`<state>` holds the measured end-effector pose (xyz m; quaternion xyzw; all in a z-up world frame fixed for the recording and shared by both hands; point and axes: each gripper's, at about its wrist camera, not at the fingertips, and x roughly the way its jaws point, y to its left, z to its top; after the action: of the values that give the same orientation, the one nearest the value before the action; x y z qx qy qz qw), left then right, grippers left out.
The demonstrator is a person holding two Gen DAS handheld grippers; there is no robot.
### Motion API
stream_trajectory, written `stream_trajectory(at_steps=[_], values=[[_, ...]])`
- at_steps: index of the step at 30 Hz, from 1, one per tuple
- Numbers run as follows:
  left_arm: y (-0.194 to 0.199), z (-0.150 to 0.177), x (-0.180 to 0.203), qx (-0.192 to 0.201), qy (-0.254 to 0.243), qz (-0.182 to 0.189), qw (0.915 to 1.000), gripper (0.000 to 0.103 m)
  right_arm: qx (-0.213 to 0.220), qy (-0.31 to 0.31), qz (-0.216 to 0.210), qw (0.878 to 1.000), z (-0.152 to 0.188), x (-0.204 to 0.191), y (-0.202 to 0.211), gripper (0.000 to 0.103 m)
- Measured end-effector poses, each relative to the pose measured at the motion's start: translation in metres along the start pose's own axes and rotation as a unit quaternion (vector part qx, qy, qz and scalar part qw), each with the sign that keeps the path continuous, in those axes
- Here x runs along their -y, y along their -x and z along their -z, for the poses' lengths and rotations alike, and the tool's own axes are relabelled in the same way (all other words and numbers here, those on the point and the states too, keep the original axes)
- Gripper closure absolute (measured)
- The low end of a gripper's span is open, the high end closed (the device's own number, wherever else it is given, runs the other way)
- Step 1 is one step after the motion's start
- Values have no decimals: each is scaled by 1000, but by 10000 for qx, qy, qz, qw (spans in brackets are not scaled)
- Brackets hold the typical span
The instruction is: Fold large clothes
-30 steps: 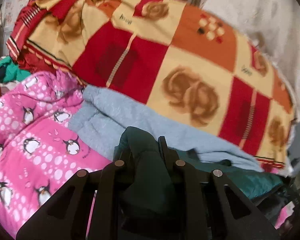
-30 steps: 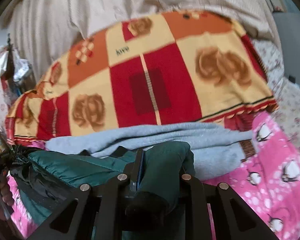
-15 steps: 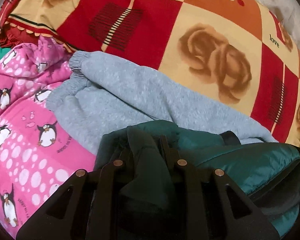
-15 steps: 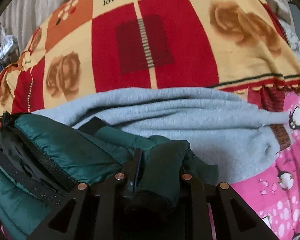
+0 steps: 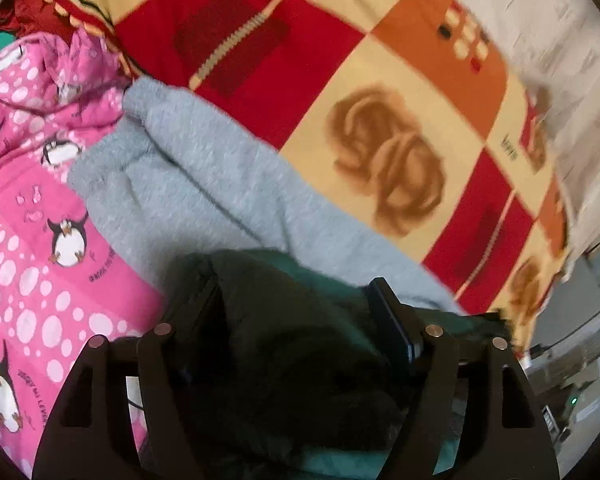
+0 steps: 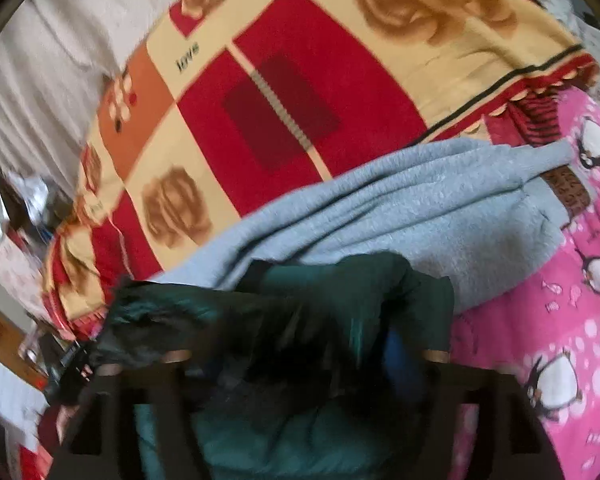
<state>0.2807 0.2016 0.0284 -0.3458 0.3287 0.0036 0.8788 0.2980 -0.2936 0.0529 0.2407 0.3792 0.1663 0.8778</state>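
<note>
Near centre, over grey sweatshirt (image 5: 204, 184): green padded jacket (image 5: 300, 320), soft, bulky, slick; left gripper (image 5: 296, 304) jaws apart around bunched fabric, right gripper (image 6: 300, 356) blurred, cannot tell. We judge hem corners best hold.

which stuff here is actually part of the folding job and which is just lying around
In the job:
- green jacket
- left gripper, open
- right gripper, apparently open

Lying about:
- grey sweatshirt
- patchwork blanket
- pink penguin fabric

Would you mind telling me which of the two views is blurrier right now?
Right wrist view: heavy motion smear, the right hand-held gripper and green jacket nearly dissolve. Left wrist view: sharper, the left hand-held gripper crisp, the patchwork blanket softened, edges bent by fisheye.
</note>
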Motion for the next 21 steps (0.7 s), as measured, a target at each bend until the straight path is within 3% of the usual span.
stream_trajectory(at_steps=[5,8,11,13,15,16,18,19,21], values=[[39,-8,5,838,-104,31,9964,20,234,509,30,9984,4,-28,17,26],[41,-6,12,861,-303,38,9958,20,181,958,311,9948,6,-40,10,26],[28,2,29,791,-862,-279,9927,20,100,1363,562,9890,7,-51,-4,26],[14,10,49,784,-1546,-778,9818,20,119,1713,892,9811,8,-60,-14,26],[-9,23,64,594,-2275,-1414,9616,20,64,1958,1165,9737,8,-63,-28,26],[-24,30,68,459,-2600,-1801,9476,20,-62,2051,1316,9698,9,-62,-40,26],[-49,42,66,241,-2973,-2324,9257,20,-370,2057,1523,9660,11,-54,-60,26],[-54,43,63,182,-2980,-2347,9251,20,-552,2014,1584,9650,13,-46,-72,26],[-60,42,51,93,-2823,-2279,9318,17,-654,1989,1616,9644,17,-36,-84,23]])
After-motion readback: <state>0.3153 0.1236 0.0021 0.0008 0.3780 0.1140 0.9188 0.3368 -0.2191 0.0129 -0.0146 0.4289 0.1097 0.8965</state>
